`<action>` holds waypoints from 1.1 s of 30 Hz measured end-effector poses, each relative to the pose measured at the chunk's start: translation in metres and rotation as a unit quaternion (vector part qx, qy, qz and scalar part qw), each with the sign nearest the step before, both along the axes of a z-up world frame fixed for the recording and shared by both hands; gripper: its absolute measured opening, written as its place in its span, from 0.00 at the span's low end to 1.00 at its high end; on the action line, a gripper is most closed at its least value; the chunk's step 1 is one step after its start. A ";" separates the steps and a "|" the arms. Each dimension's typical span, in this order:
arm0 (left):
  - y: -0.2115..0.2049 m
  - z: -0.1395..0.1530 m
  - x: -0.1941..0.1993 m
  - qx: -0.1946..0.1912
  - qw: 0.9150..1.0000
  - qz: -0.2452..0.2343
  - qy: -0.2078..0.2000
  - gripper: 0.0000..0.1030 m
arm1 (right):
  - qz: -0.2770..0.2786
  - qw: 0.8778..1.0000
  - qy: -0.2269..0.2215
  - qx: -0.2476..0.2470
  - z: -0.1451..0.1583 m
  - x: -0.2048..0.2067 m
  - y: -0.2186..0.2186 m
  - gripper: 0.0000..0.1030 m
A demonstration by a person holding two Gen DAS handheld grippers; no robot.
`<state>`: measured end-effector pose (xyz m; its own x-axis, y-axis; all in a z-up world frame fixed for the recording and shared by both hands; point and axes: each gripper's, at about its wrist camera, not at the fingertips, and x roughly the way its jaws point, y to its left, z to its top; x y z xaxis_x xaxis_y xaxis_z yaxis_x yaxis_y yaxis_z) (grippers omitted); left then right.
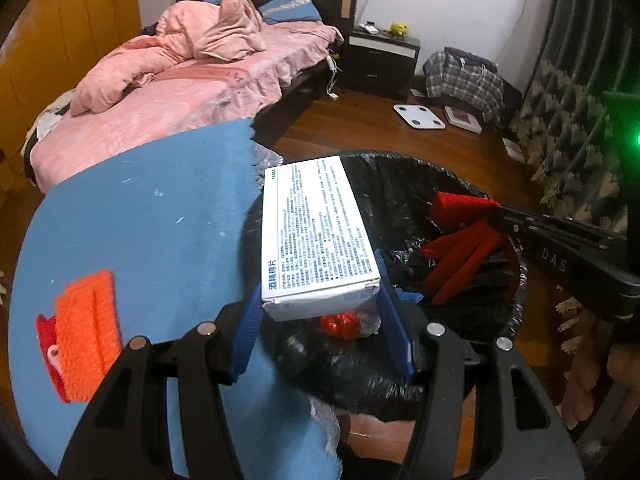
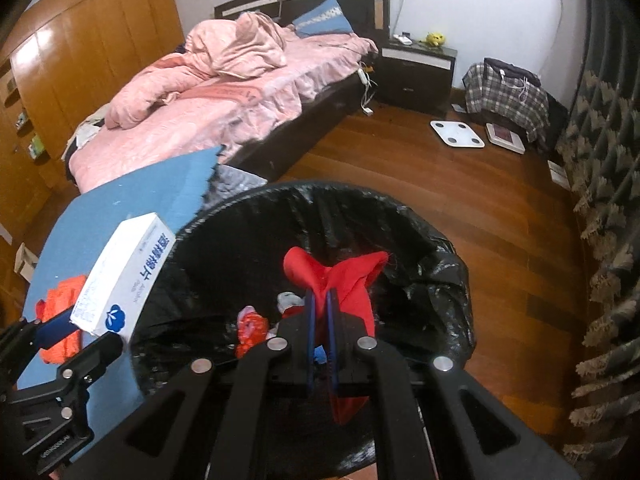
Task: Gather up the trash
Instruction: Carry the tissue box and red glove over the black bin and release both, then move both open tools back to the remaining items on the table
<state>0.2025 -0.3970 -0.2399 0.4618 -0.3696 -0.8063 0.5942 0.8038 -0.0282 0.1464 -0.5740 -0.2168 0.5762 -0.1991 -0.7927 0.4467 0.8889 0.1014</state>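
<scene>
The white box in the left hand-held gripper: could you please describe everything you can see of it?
The white box is a long rectangular carton, apparently cardboard, with dense blue print on its broad face and Chinese characters plus a blue cotton-like logo on another side. It looks closed and undamaged. The left hand-held gripper clamps one end between blue pads, holding it over the rim of the black-lined trash bin, beside the blue mat.

The bin (image 2: 452,276) stood on the floor (image 2: 460,184) just right of the table (image 1: 132,216), with the bed (image 1: 192,92) behind both. The box (image 1: 316,232) hung over the bin's left rim, the cloth (image 2: 344,280) over its middle. A nightstand (image 2: 416,68) sat right of the bed, a scale (image 2: 456,133) before it.
</scene>
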 end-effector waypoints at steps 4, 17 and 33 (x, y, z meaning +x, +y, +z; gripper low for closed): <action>-0.025 -0.027 0.011 0.012 0.999 -0.024 0.028 0.57 | -0.003 1.000 0.012 0.014 -0.014 0.005 -0.015 0.23; 0.032 -0.042 0.024 0.030 0.999 0.015 0.030 0.68 | -0.014 0.999 0.027 0.040 -0.037 -0.013 -0.007 0.35; 0.211 -0.004 0.043 0.033 0.991 0.132 -0.014 0.68 | 0.082 0.996 -0.019 0.030 0.008 0.002 0.145 0.35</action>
<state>0.2455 -0.1862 -0.2435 0.5581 -0.1798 -0.8100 0.3624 0.9310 0.0431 0.1487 -0.4288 -0.2085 0.6266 -0.0533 -0.7775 0.2915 0.9413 0.1704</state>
